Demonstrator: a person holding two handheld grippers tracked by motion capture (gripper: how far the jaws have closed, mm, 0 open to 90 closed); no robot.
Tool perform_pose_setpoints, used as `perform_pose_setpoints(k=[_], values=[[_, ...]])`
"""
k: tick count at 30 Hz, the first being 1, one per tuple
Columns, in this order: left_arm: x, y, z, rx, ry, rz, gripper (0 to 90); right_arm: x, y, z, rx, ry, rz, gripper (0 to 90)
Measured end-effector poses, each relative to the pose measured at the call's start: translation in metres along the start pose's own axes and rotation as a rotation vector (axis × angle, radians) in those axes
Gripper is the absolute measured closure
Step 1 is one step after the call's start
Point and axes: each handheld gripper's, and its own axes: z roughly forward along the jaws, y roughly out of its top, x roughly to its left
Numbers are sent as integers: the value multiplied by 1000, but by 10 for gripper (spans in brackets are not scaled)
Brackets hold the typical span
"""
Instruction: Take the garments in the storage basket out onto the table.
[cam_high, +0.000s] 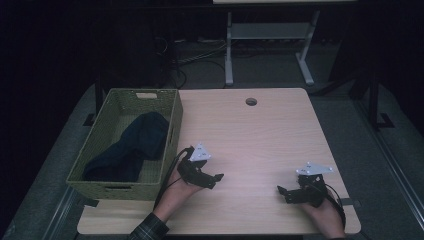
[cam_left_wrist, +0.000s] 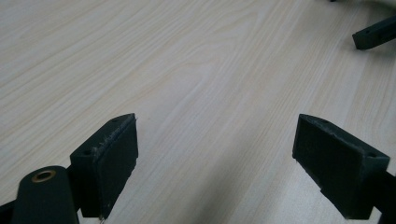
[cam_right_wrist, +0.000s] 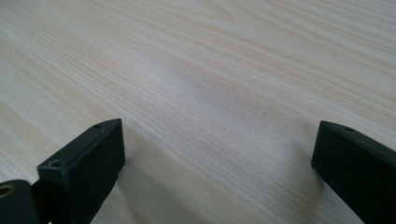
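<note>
Dark floor and dark walls surround a pale wooden desk (cam_high: 260, 150), and behind it stand the white legs of another table (cam_high: 270, 45) with some cables on the floor near them.

On the left edge of the desk sits a green woven basket (cam_high: 172, 130), and a dark blue cloth (cam_high: 135, 145) lies inside it, bunched, with one part rising toward the far right corner of the basket. The cloth is fully within the walls, so I judge that the putting away is done, or nearly done. Nothing else lies on the wood that could go in, as far as the high view shows.

The left claw (cam_high: 212, 180) rests just beside the basket's near right corner, low over the desk, and its jaws are spread wide with only bare wood grain between them in the left gripper view (cam_left_wrist: 215, 158). The right claw (cam_high: 285, 192) is well apart from it, near the right front of the desk, and its jaws too stand wide and hold nothing (cam_right_wrist: 215, 172). A jaw tip of the right claw also shows at the top right corner of the left gripper view.

What is left seems only to rest the hands or draw them back. A round cable hole (cam_high: 251, 101) lies at the far side of the desk, away from both claws. Nothing stands in the way; only the basket wall is close to the left claw.
</note>
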Motion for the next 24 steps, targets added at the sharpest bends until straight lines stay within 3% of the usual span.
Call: perform_pose_setpoints(k=[5,24], values=[[2,2,-2,-14,-5,-16,138,0,0,0,0,0,0,23],[3,13,-11,-17,-13,-5,138,0,0,0,2,1,4,23]])
